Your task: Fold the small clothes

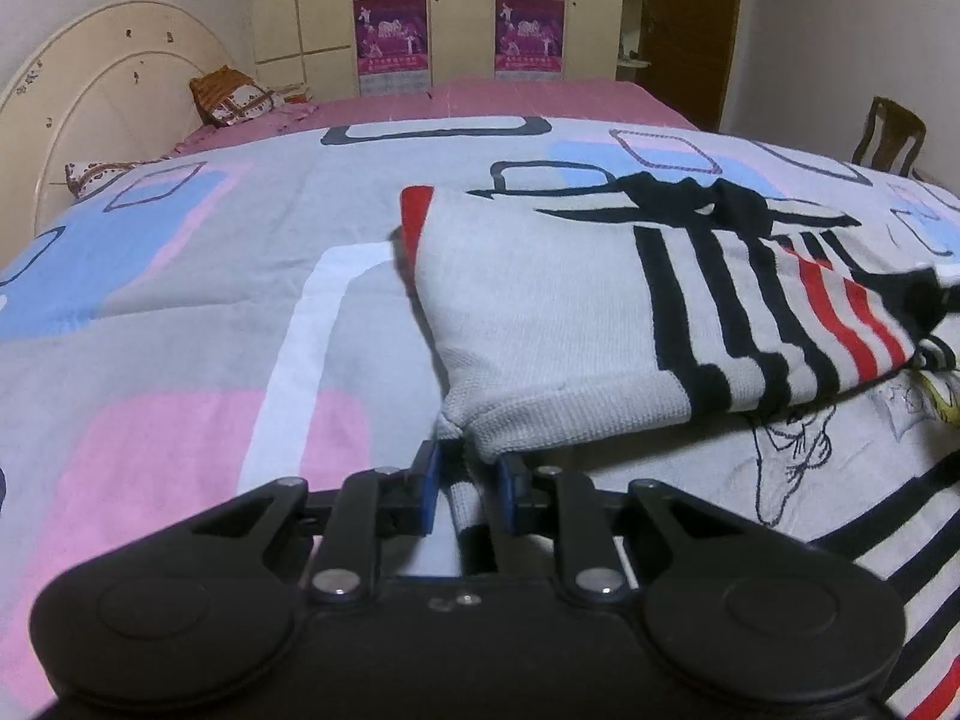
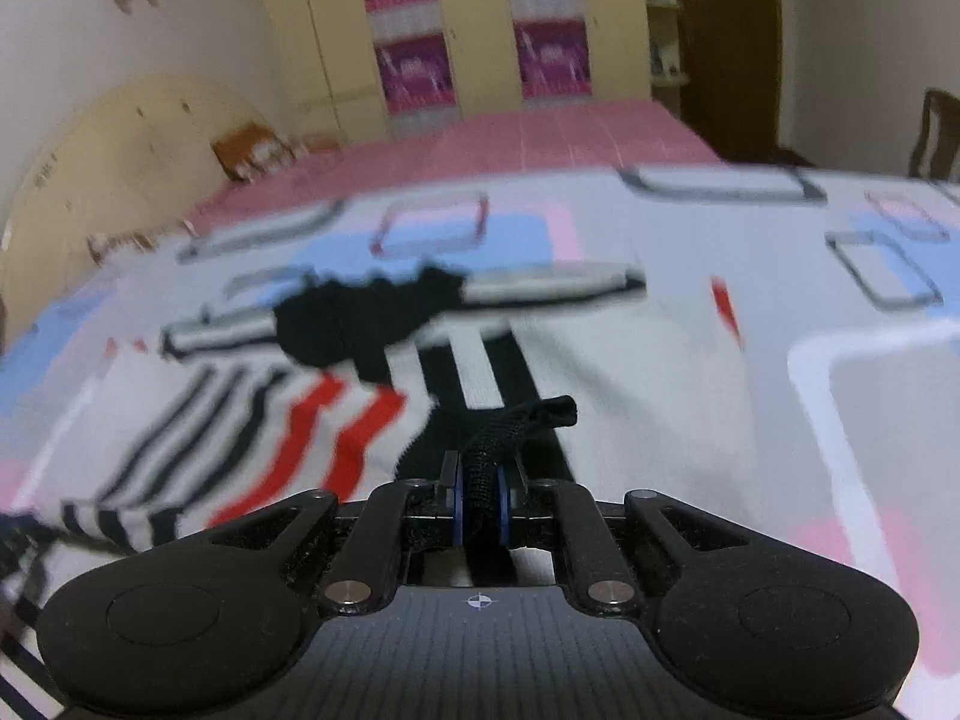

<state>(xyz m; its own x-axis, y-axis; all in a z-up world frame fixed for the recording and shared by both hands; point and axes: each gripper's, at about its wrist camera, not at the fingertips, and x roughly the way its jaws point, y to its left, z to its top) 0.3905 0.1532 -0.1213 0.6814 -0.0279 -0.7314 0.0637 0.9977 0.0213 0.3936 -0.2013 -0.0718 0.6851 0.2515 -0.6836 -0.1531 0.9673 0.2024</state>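
Striped sweater [image 1: 600, 324] lies on the bed's patterned quilt [image 1: 180, 300], partly folded. Left gripper [image 1: 465, 483] fingers nearly closed, pinching a grey knit corner. Right gripper [image 2: 480, 498] fingers closed on the black trim [image 2: 522, 420]. Risk: thin pinches may slip, dropping the fold unevenly.

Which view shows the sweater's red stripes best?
The left wrist view: the sweater lies sharp there, red stripes crisp. The right wrist view shows the same stripes smeared by motion blur.
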